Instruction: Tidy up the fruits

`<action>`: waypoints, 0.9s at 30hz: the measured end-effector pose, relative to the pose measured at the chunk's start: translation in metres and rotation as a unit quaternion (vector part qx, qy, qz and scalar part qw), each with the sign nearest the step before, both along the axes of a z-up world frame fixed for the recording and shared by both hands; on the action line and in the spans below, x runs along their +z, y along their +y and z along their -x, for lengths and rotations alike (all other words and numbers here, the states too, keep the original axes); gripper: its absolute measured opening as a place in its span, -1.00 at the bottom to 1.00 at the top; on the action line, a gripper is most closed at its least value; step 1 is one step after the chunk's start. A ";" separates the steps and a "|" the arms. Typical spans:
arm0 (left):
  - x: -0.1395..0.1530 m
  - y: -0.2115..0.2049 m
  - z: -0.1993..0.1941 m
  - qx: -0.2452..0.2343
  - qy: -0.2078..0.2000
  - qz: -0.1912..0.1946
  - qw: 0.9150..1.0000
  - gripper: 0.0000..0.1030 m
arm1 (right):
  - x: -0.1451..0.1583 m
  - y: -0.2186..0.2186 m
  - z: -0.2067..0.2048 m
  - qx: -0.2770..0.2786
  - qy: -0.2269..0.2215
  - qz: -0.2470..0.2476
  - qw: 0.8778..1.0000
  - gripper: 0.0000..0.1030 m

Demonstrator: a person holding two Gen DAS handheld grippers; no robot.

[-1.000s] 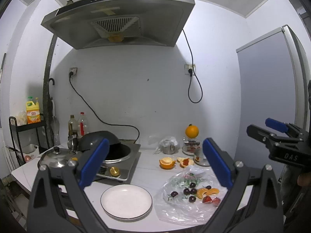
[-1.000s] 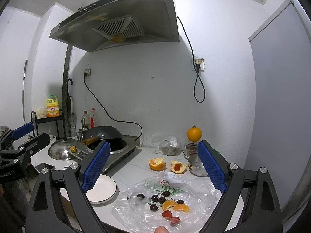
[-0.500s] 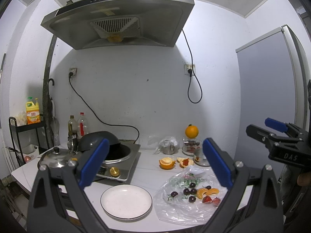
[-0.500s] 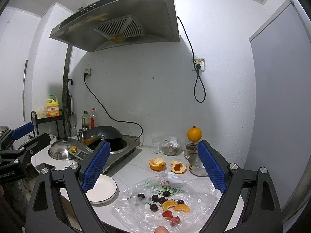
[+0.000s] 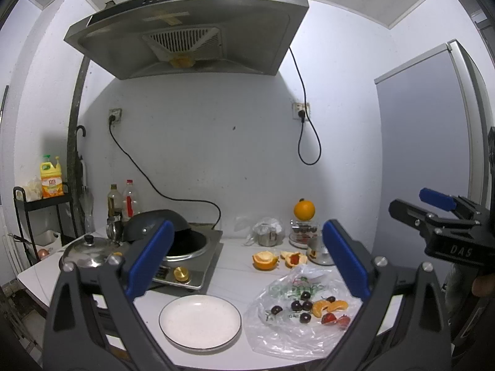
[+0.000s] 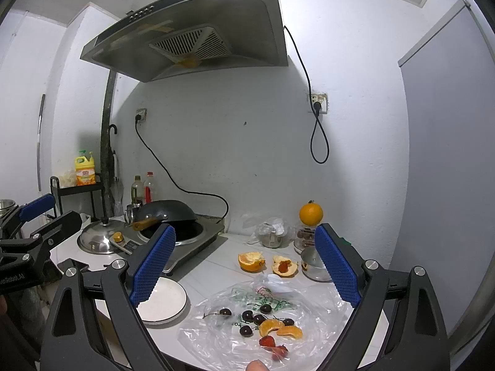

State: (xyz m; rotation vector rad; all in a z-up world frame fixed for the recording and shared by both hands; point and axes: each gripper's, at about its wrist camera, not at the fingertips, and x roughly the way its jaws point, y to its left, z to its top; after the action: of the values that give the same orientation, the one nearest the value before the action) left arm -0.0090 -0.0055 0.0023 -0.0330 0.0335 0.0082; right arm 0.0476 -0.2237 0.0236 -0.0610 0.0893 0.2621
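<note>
- The left gripper point(image 5: 247, 259) is held above the counter point(image 5: 235, 266), its blue pads spread wide, nothing pinched between them.
- Below and between its fingers, the white plate point(image 5: 200, 324) is seen, bare, near the counter's front edge.
- Just right of the plate, under the left gripper's right finger, a clear plastic bag point(image 5: 297, 324) is laid flat, with the fruit on it.
- On the bag, dark cherries point(image 5: 298, 305), orange segments point(image 5: 328, 306) and strawberries point(image 5: 335, 319) are scattered close together.
- The right gripper point(image 6: 244, 266) is likewise held aloft with its pads spread apart, empty.
- From the right wrist view, the cherries point(image 6: 253, 318), the orange segments point(image 6: 280, 329) and the strawberries point(image 6: 273, 346) are found low between the fingers, well apart from the pads.
- The plate point(image 6: 164, 303) is partly hidden behind the right gripper's left finger.
- Beyond both grippers, a peeled orange half point(image 6: 251, 261) and a peel cup holding something red point(image 6: 284, 266) are set on the counter.
- A whole orange point(image 6: 311, 214) is perched on a jar point(image 6: 304, 236) by the wall.
</note>
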 end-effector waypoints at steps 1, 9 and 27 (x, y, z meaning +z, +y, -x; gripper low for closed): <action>0.000 0.000 -0.001 0.000 0.000 0.000 1.000 0.91 | 0.000 0.000 0.000 0.000 0.000 0.000 1.000 0.81; -0.001 -0.001 -0.001 0.000 0.001 0.001 1.000 0.91 | 0.000 0.000 0.000 0.000 0.000 0.001 1.000 0.81; -0.028 -0.011 -0.038 -0.011 0.061 -0.012 0.998 0.91 | -0.023 -0.024 -0.025 -0.033 0.043 0.002 0.999 0.81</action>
State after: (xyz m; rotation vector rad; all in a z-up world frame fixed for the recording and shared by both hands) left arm 0.0287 -0.0165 -0.0262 -0.0079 0.1567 -0.0118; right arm 0.0727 -0.2476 0.0007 -0.0512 0.1768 0.1978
